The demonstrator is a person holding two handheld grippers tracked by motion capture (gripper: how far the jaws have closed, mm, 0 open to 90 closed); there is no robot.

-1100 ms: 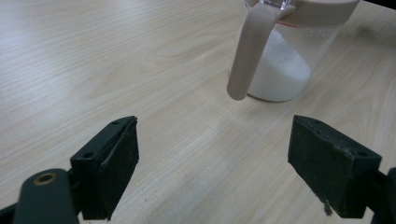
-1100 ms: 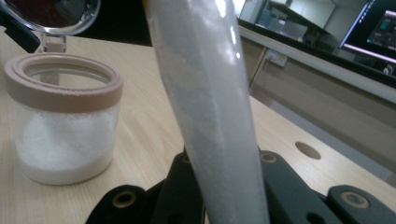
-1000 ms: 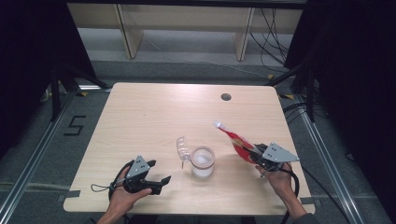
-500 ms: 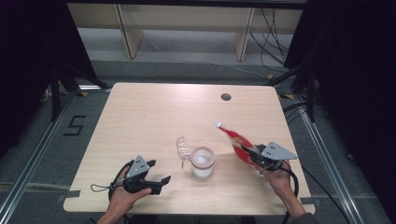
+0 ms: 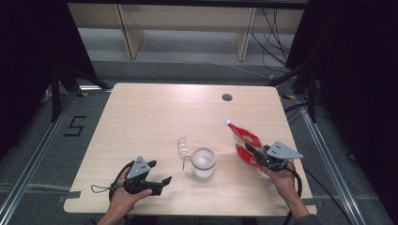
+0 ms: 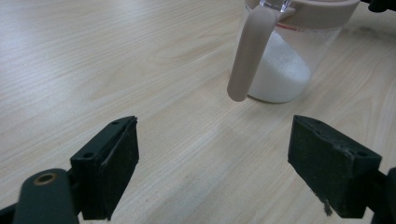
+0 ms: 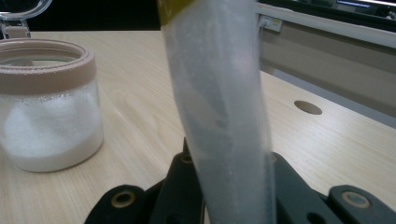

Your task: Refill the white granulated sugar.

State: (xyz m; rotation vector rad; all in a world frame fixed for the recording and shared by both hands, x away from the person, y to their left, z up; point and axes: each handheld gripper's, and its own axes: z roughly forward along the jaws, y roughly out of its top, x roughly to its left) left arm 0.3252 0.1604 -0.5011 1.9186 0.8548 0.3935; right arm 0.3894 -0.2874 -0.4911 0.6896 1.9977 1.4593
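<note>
Presumably a pour: one wooden table (image 5: 141, 122), on it one clear jar (image 5: 203, 162) part full of white grains, lid flipped open, near the front edge between the hands. One red pouch (image 5: 245, 140) sits clamped in the right gripper (image 5: 257, 155), just right of the jar; tip its spout squarely over the mouth, slowly. Left gripper (image 5: 162, 183) rests with jaws apart, empty, well placed to steady the jar's handle (image 6: 250, 51).

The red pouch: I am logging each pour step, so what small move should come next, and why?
Probably tilt the red pouch toward the jar. The right claw is shut on it, it stands beside the open jar, and the jar is partly filled with white grains.
</note>
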